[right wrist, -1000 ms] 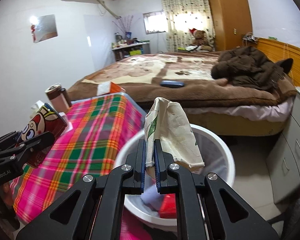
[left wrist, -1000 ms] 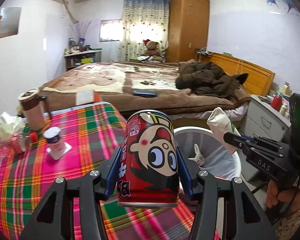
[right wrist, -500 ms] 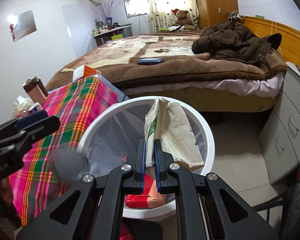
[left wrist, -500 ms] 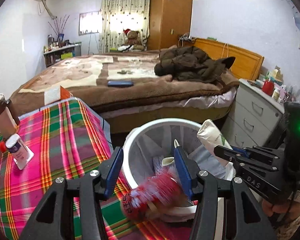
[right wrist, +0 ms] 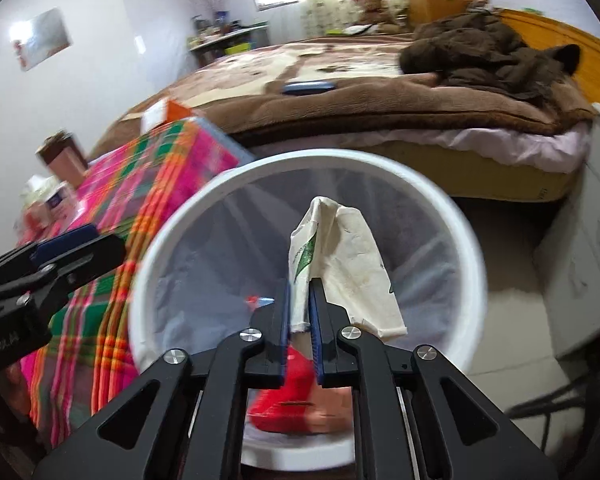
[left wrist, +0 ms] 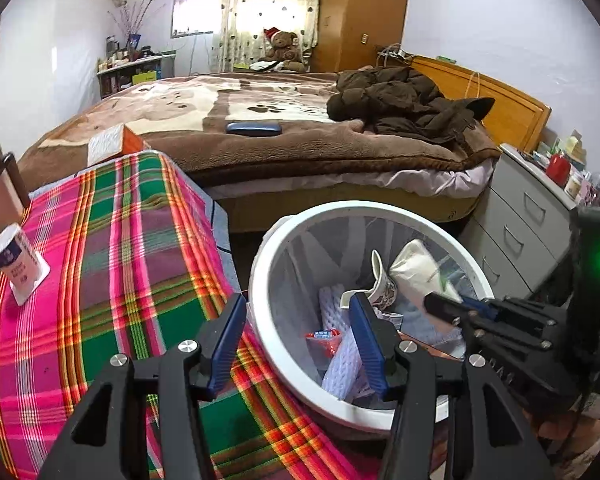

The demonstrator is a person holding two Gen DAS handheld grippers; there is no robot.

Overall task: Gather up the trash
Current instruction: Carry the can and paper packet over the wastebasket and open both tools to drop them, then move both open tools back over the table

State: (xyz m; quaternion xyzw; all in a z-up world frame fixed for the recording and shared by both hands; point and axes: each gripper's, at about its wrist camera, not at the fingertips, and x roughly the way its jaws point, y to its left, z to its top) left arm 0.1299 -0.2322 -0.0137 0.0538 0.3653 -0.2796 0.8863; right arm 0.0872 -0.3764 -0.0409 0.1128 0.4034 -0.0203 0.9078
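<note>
Holding a crumpled paper wrapper [right wrist: 340, 264] pinched between its narrow jaws, the right gripper [right wrist: 300, 316] sits over the white bin [right wrist: 172, 240] at frame centre, probably for a straight drop. The left gripper [left wrist: 296, 344] gapes wide and empty at the bin's left rim beside the plaid table [left wrist: 100, 280]. Rim clearance looks ample; red trash lies inside.

I am working in a home bedroom: a bed [left wrist: 284, 128] with brown blanket, a wooden wardrobe [left wrist: 364, 12], a curtained window [left wrist: 268, 8], and a drawer unit [left wrist: 528, 216] beside the headboard.
</note>
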